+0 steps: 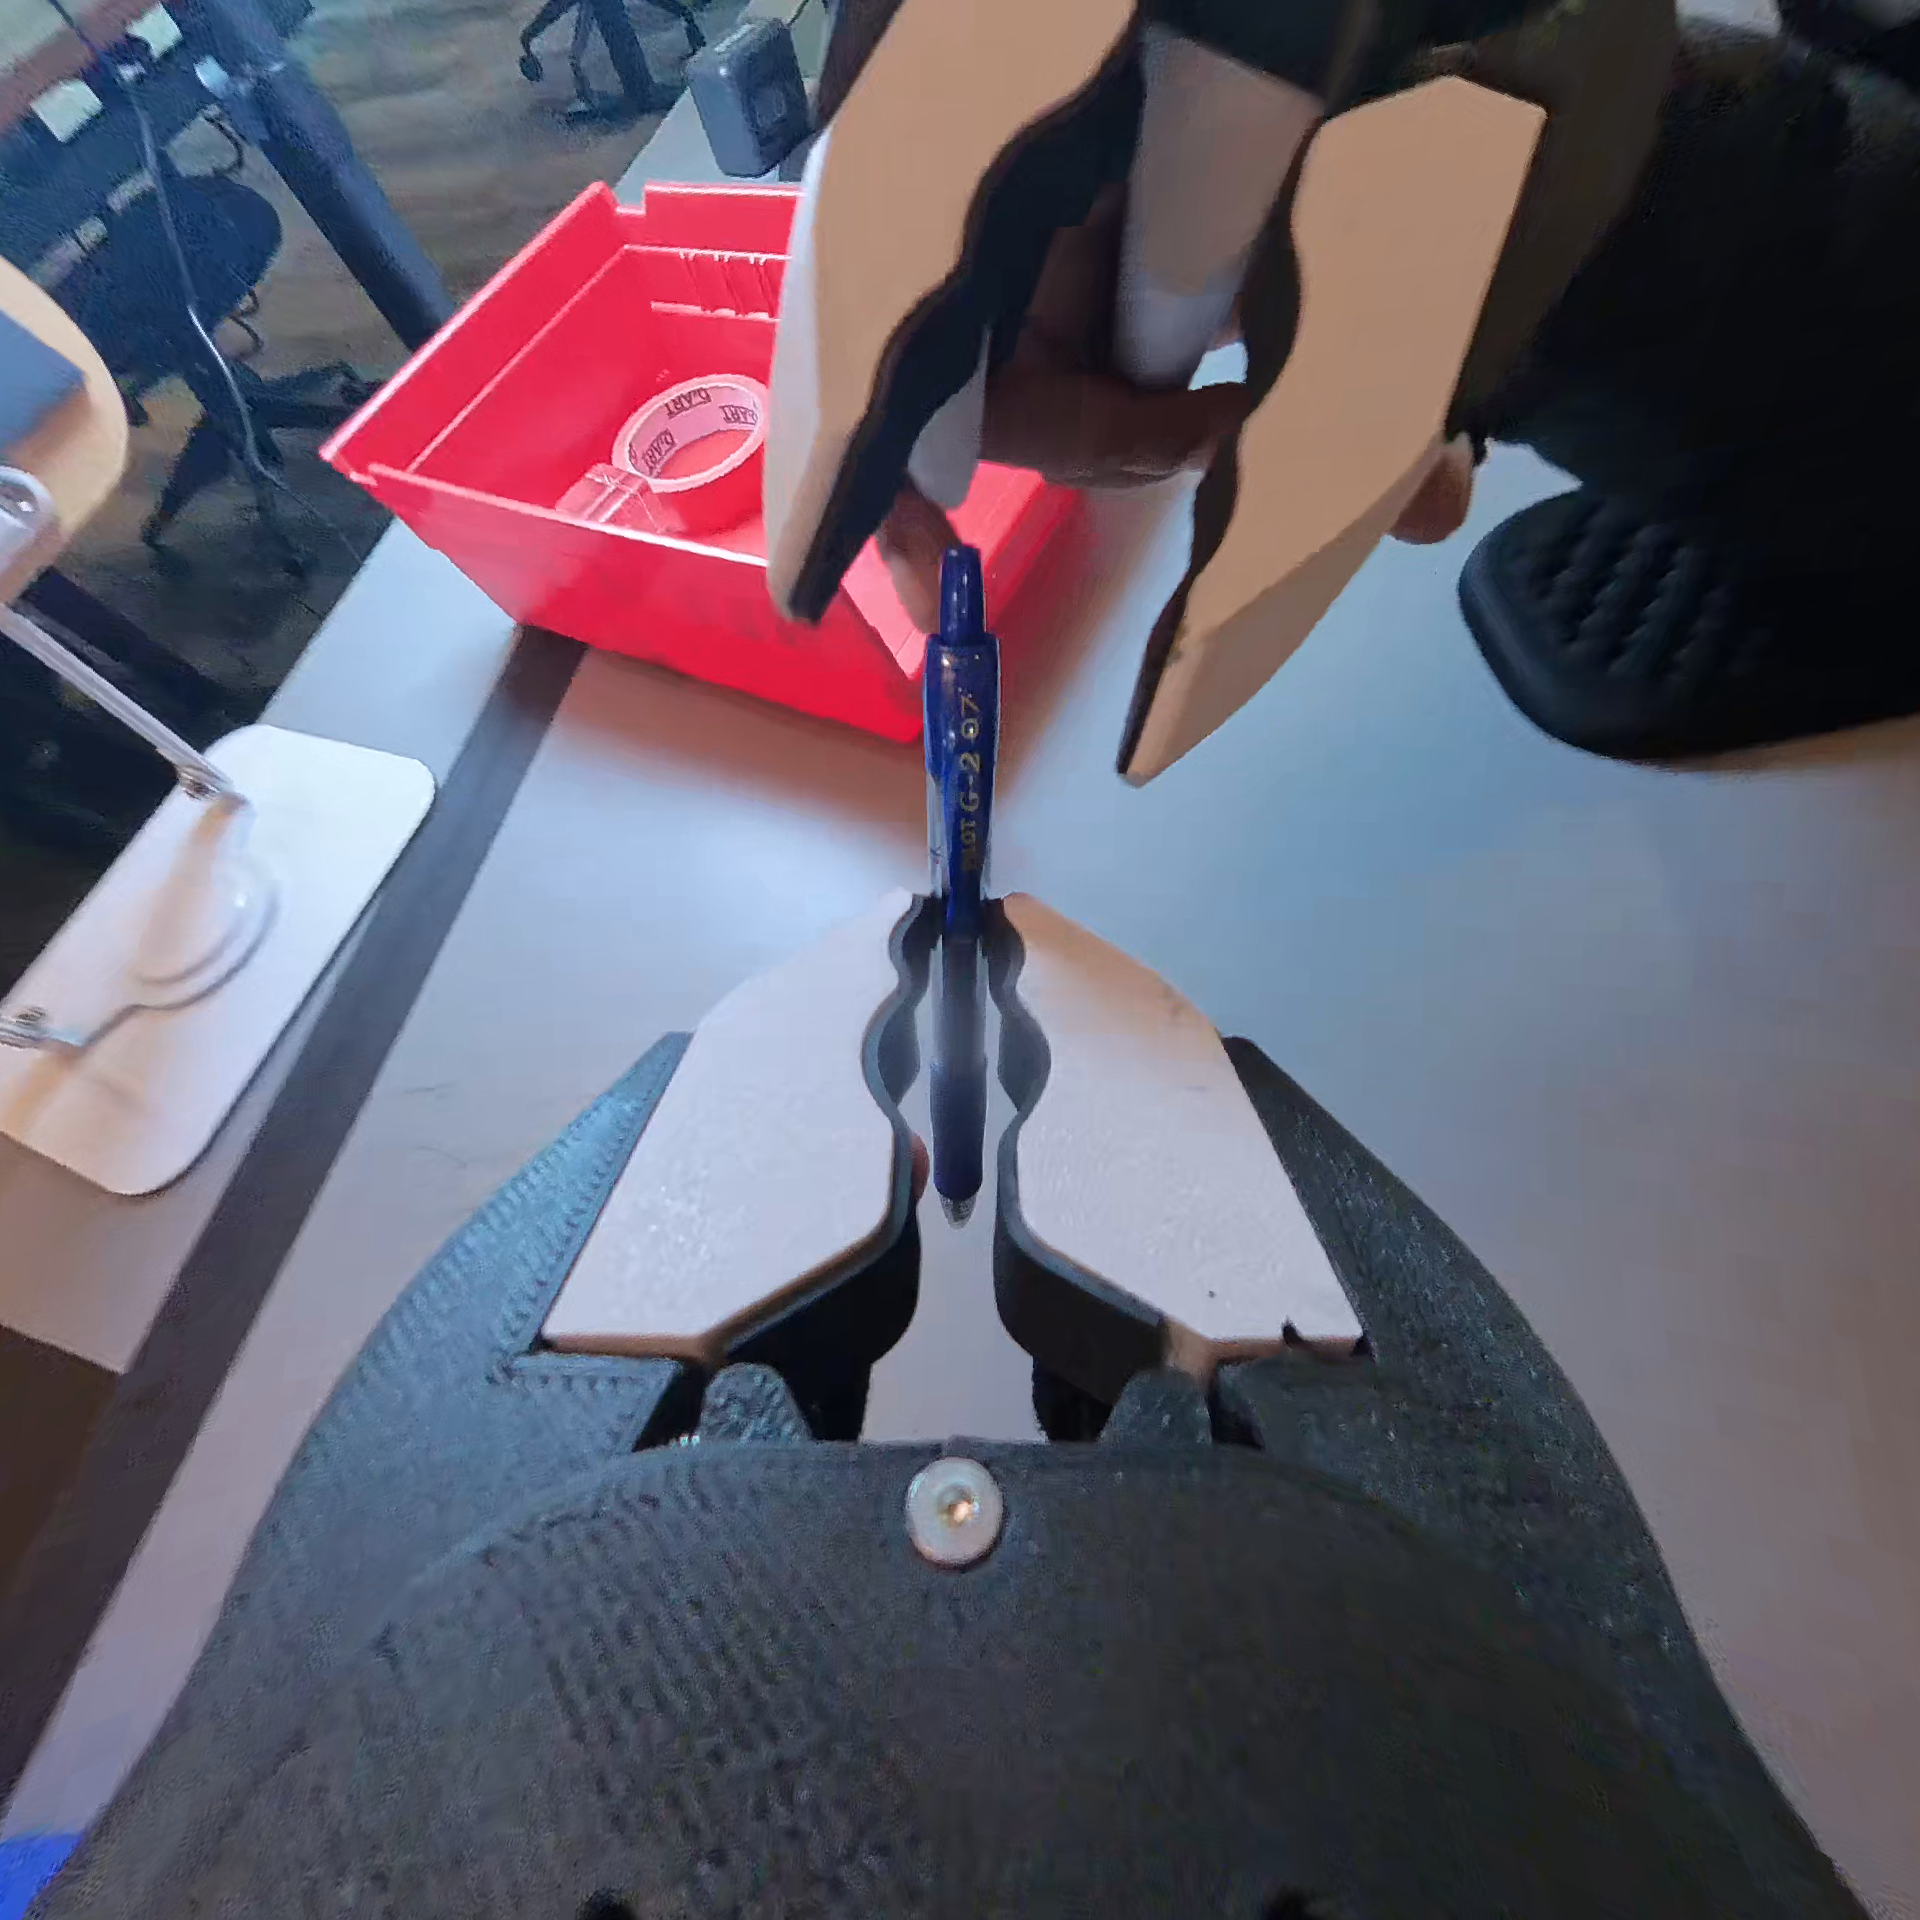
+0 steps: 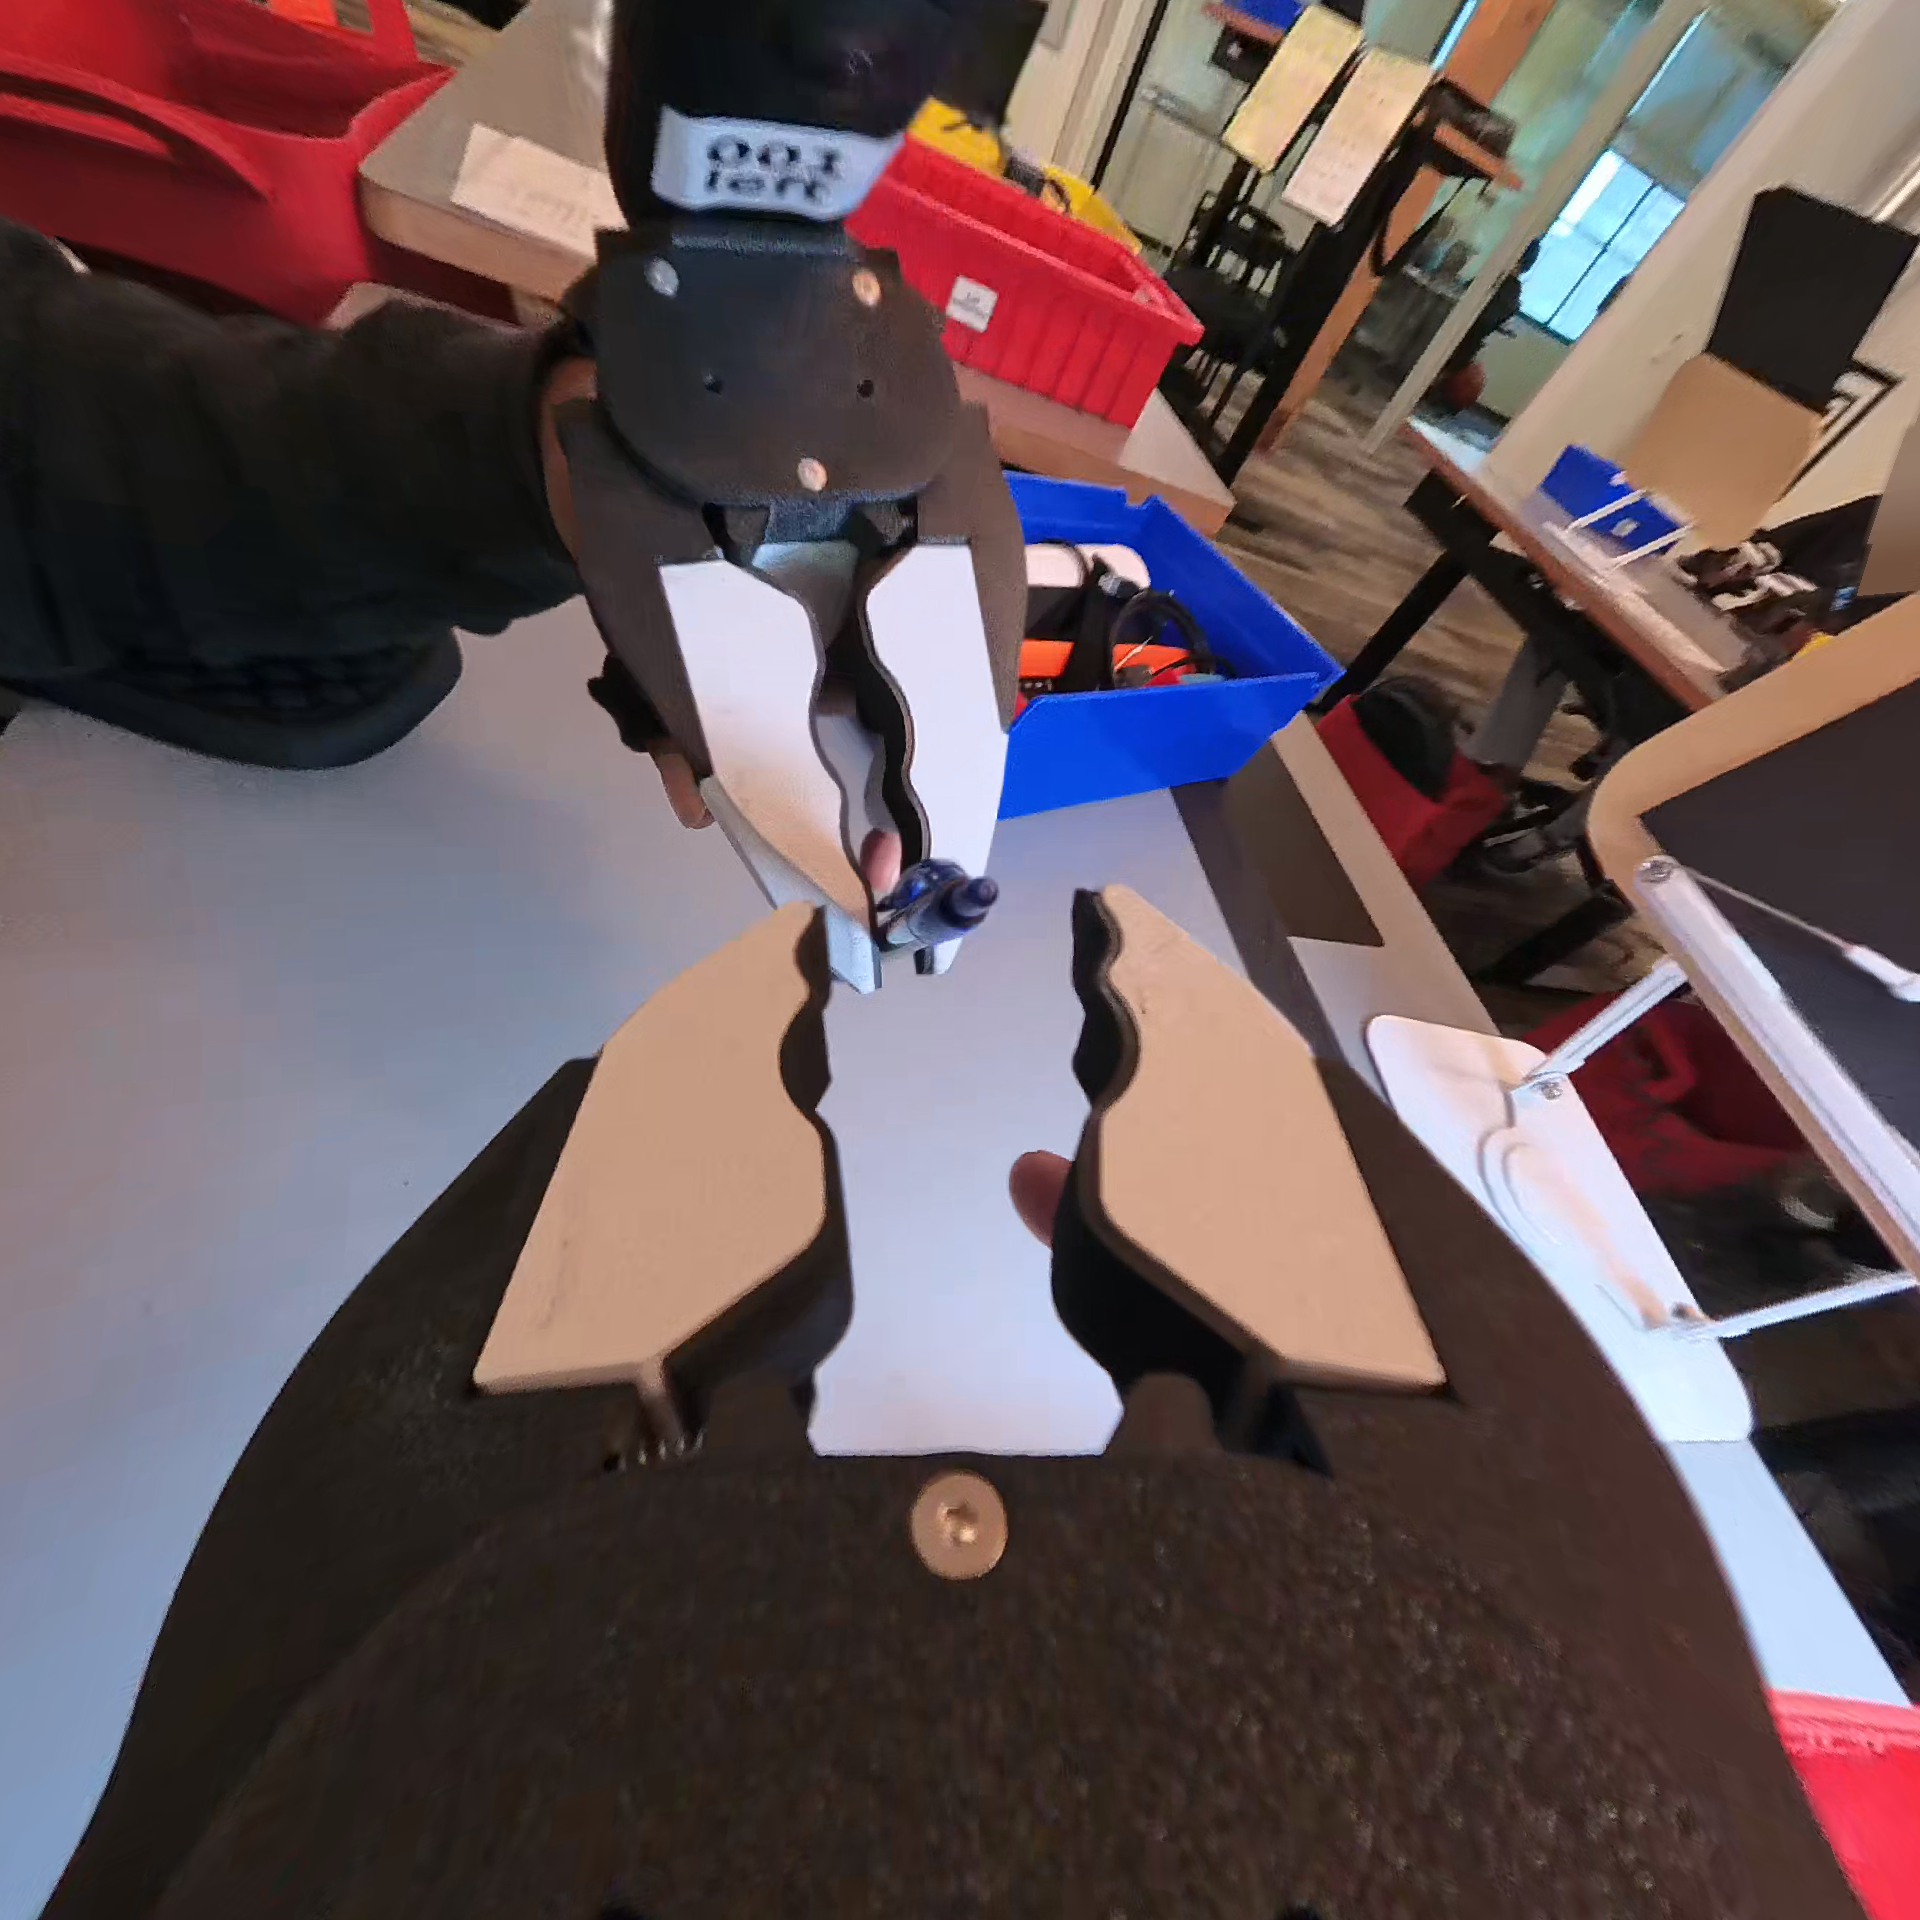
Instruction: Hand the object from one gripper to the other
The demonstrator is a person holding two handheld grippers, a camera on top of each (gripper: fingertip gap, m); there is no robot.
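Left wrist view: left gripper [image 1: 958, 896] was clamped on a blue pen [image 1: 961, 873], whose barrel ran forward between the fingers with the cap end sticking out past the tips.
Right wrist view: right gripper [image 2: 951, 909] stood wide apart and held nothing; the pen [image 2: 935, 904] showed just beyond its tips, in the left gripper [image 2: 899, 956] facing it.
Pen position: held above the grey table [image 1: 1455, 1039], free end between the right gripper's [image 1: 966, 691] spread fingers but touching neither, as far as could be judged.
Surroundings: red bin [image 1: 499, 468] with a tape roll [image 1: 691, 447] behind; blue bin [image 2: 1153, 727] farther off.
Step in hand: receiver lined up for the transfer, not yet gripping.
Next move: likely the right gripper needed to close on the exposed barrel before the left let go.
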